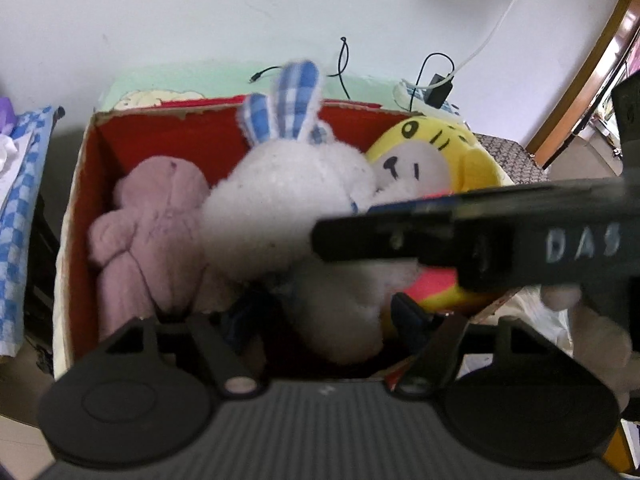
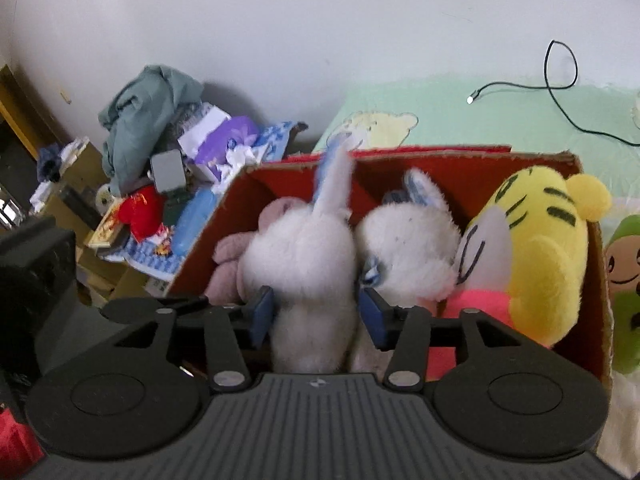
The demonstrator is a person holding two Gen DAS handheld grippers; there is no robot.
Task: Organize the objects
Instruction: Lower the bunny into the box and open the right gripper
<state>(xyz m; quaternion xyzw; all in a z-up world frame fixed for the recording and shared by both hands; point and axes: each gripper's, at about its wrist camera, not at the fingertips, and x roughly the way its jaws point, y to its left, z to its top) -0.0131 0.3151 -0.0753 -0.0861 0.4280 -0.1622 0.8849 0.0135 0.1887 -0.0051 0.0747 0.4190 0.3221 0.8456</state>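
A cardboard box (image 2: 592, 264) with a red interior sits on a pale green sheet (image 2: 500, 112) printed with a cartoon bear, in front of a white wall (image 2: 320, 20). In the right wrist view, the far left holds a cluttered pile (image 2: 160, 168) of cloth, tissue packs and small items beside the box. Inside the box, from left to right: a pink plush toy (image 1: 148, 232) lies against the left wall; a white rabbit plush (image 2: 304, 264) with blue checked ears stands next to it; a second white plush (image 2: 408, 248) presses against the rabbit; a yellow tiger plush (image 2: 548, 248) fills the right end, touching the right wall. A green plush (image 2: 624, 280) lies outside the box, just beside its right wall. The right gripper (image 2: 318, 316) straddles the lower body of the white rabbit plush, with the blue pads close on either flank; the jaws stand part open, and pad contact cannot be confirmed. The left gripper (image 1: 324, 320) points down into the box with its jaws part open; its left finger is hidden behind plush, and nothing is visibly clamped. In the left wrist view, the right gripper's black body crosses from the right edge above the tiger. A black cable (image 2: 560, 76) lies on the sheet behind the box.
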